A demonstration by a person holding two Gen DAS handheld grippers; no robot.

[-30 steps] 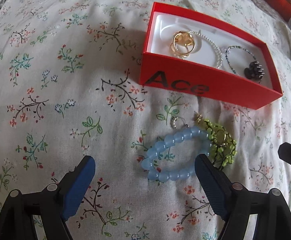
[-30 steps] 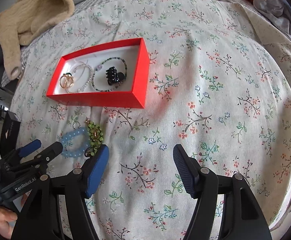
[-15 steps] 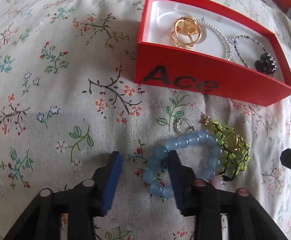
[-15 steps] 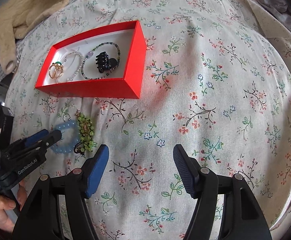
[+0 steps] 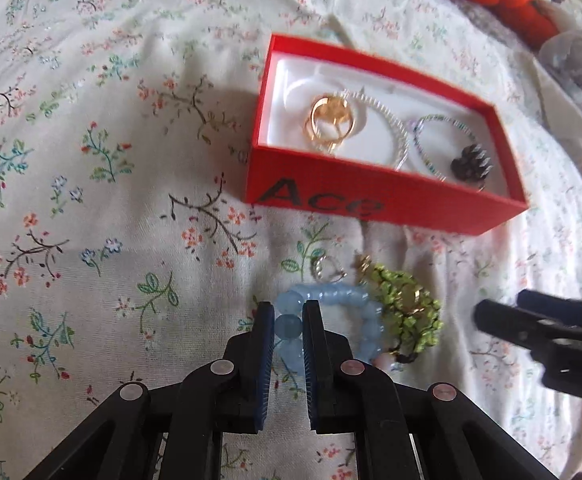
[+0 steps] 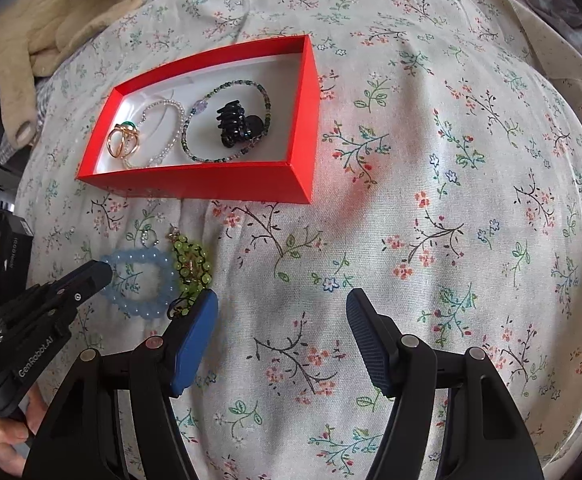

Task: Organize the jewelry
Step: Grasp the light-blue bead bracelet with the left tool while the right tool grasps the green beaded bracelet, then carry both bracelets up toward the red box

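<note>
Red box (image 6: 227,184), pale blue bracelet (image 5: 331,296), green bracelet (image 5: 407,312), floral cloth (image 6: 451,200)

Blue bead bracelet (image 5: 333,312) beside red box (image 5: 371,196)

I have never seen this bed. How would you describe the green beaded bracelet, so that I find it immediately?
Find the red box on the floral bedspread. On the cloth just in front of its long side lie two bracelets that touch. The green bracelet is the knotted one of small lime beads on dark cord, beside the pale blue bracelet of large round beads.
</note>
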